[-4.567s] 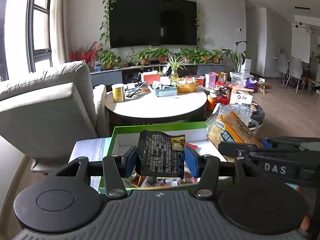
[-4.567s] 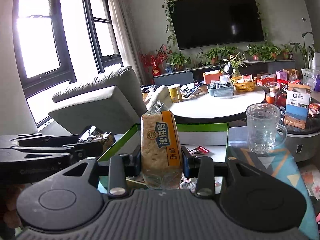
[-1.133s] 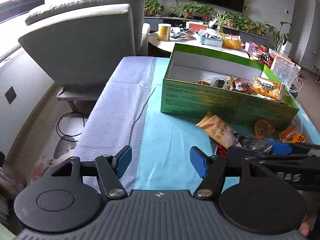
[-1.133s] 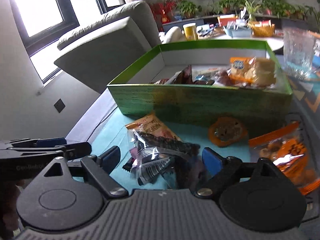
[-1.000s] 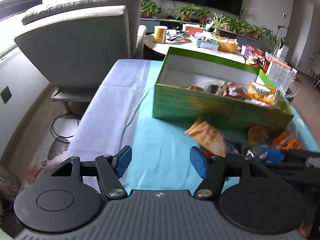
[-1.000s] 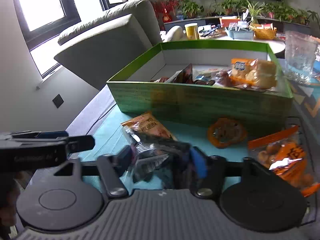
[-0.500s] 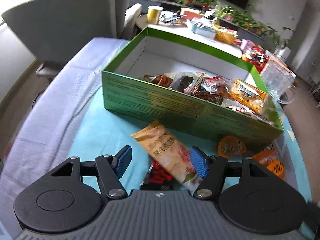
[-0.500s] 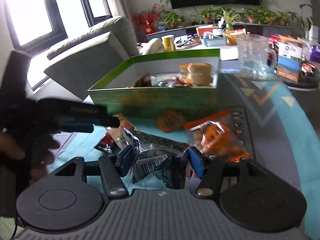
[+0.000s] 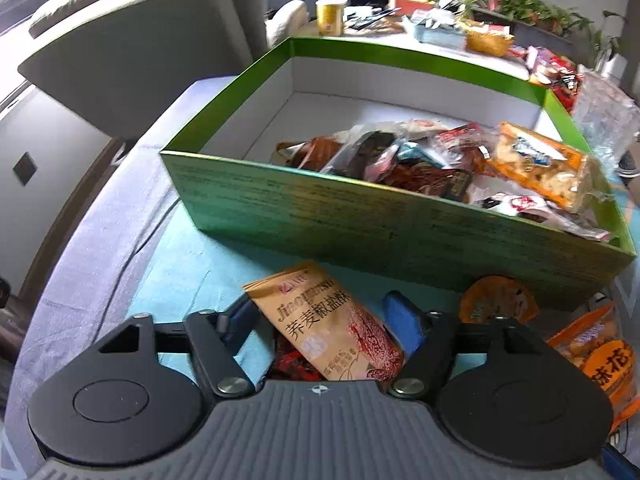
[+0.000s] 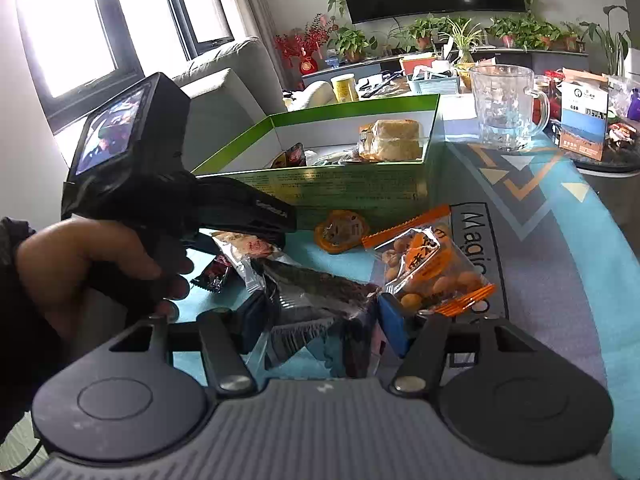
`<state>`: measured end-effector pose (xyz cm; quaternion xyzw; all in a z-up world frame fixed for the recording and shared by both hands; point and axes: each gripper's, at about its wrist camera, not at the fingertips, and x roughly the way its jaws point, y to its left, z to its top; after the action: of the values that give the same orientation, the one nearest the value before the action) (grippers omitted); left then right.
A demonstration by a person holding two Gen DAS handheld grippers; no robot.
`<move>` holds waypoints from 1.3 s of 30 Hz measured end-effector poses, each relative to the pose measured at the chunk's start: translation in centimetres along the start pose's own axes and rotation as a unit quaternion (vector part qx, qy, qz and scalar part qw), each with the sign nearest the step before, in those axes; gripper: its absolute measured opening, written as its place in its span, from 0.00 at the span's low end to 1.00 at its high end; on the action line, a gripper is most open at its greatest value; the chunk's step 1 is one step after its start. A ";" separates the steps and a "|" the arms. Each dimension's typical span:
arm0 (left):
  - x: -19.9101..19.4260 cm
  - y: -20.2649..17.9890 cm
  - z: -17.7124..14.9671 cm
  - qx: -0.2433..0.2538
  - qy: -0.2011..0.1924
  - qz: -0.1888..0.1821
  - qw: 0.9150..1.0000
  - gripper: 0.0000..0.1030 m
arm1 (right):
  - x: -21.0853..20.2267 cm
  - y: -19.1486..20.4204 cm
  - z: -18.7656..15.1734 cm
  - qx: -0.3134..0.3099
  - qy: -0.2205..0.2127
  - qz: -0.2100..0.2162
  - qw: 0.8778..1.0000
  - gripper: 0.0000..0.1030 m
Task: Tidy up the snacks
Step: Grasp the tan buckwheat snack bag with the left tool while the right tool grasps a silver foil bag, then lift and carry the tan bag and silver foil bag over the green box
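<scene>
A green box (image 9: 360, 220) with white inside holds several snack packets; it also shows in the right wrist view (image 10: 340, 188). My left gripper (image 9: 320, 320) is open, its blue pads either side of a tan snack packet (image 9: 328, 324) lying on the teal cloth. A red packet (image 9: 292, 362) lies under it. My right gripper (image 10: 320, 316) is shut on a clear packet with dark contents (image 10: 316, 300), held just above the table. The left gripper's body (image 10: 160, 184) shows in the right wrist view.
An orange round snack (image 9: 498, 300) and an orange-edged bag of nuts (image 10: 428, 264) lie in front of the box. A glass mug (image 10: 504, 108) stands right of the box. A grey sofa (image 9: 120, 48) is at the left, a cluttered round table (image 10: 400, 80) behind.
My left gripper has moved forward and down over the tan packet. My right gripper has closed on the clear dark packet and lifted it slightly.
</scene>
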<state>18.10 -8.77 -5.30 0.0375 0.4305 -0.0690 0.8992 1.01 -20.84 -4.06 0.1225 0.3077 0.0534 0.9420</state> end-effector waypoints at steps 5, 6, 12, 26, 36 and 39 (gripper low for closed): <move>-1.4 0.7 -0.7 0.010 -0.022 -0.032 0.999 0.12 | -0.2 -0.2 -0.1 0.006 -0.005 0.007 1.000 0.38; -1.8 1.2 -1.0 0.007 -0.022 -0.036 0.999 0.10 | -0.3 -0.3 -0.1 0.008 -0.006 0.008 1.000 0.38; -5.5 3.4 -2.1 -0.002 -0.050 -0.060 0.997 0.10 | -0.5 -0.6 -0.1 0.012 -0.012 0.008 1.000 0.38; -11.0 4.1 0.7 0.025 -0.140 -0.099 0.985 0.10 | -1.8 0.7 2.1 -0.014 -0.067 0.001 0.998 0.38; -11.2 3.5 3.8 0.053 -0.187 -0.092 0.977 0.10 | -0.9 1.7 6.5 -0.040 -0.131 0.000 0.991 0.38; -10.6 3.5 4.7 0.062 -0.196 -0.086 0.975 0.10 | 0.0 2.0 7.7 -0.046 -0.140 0.000 0.989 0.38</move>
<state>15.73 -4.96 5.91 0.0420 0.2424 -0.1784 0.9527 5.54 -20.47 2.50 0.0851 0.1699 0.0498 0.9805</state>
